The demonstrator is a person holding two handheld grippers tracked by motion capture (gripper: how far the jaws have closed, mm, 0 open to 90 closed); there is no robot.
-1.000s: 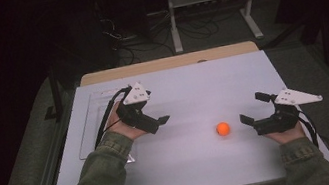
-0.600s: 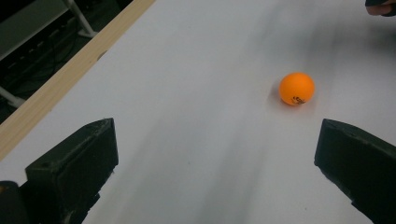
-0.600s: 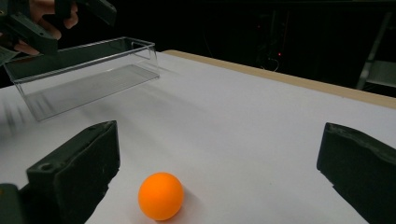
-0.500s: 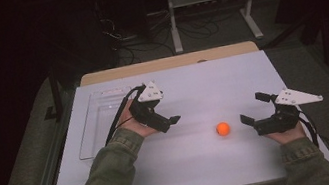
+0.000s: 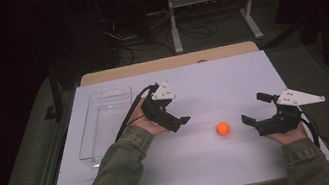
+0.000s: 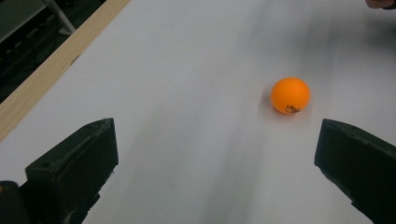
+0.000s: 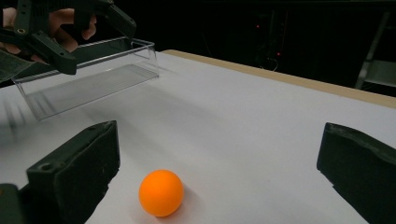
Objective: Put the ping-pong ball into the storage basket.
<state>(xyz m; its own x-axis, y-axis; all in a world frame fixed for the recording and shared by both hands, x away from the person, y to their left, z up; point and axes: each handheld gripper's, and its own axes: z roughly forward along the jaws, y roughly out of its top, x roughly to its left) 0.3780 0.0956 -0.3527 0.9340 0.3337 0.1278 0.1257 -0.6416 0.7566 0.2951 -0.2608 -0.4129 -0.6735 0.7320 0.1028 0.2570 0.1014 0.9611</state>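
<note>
Orange ball [image 5: 223, 129] on white table [image 5: 231, 81], between left gripper [image 5: 180, 120] and right gripper [image 5: 256, 113], nearer right. Round, no long axis; small dark print [image 6: 293, 109] illegible. Both grippers spread wide, empty. Clear tray [image 5: 105, 125] far left.

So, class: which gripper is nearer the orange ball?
Right. The right gripper sits just to the ball's right, jaws open toward it. The left gripper is farther off, to the ball's left, also open.
</note>
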